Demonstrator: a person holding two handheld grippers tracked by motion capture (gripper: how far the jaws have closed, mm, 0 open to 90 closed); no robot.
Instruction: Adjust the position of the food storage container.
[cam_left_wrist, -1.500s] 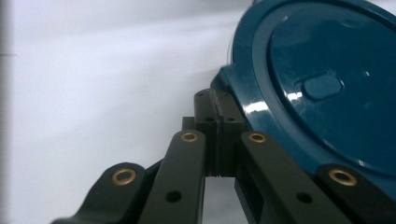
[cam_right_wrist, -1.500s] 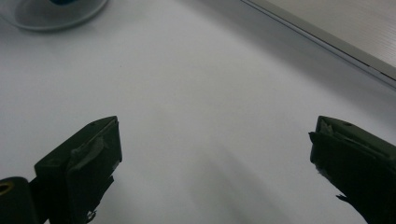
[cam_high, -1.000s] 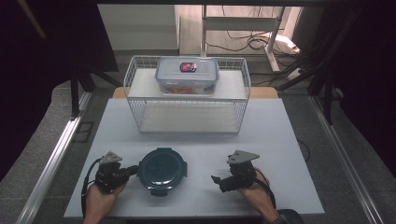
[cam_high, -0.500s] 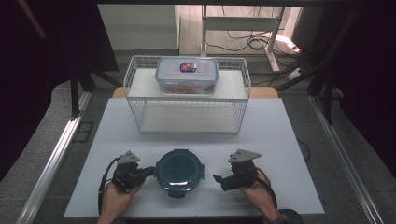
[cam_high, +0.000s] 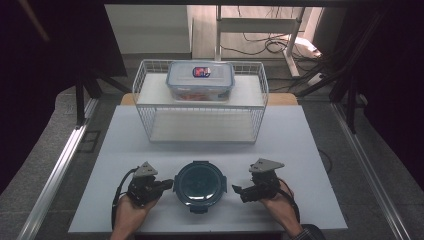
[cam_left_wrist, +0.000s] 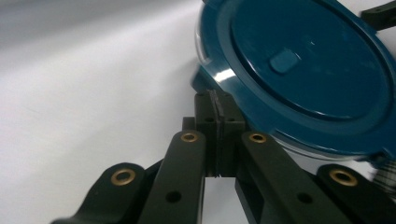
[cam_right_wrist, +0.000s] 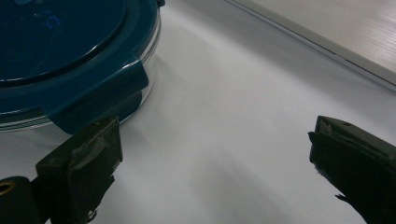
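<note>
Slid rightward along the counter (cam_high: 310, 150) since a second ago, round blue-lidded container (cam_high: 200, 184) and left gripper (cam_high: 167, 186) together, now centred near the front edge; left fingers (cam_left_wrist: 215, 122) pressed together at the lid's rim, apparently pinching a clip tab to drag it; right gripper (cam_high: 239, 191) just beside the opposite side, fingers (cam_right_wrist: 86, 158) spread wide, likely waiting to brace; wire basket (cam_high: 150, 107) with rectangular box (cam_high: 200, 82) behind, well apart.

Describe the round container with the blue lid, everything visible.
The round container has a clear, glass-looking bowl under a dark teal plastic lid with clip flaps around the rim. The lid is on. It sits upright near the front of the white table, between both grippers. The shut left gripper meets its rim at one flap.
</note>
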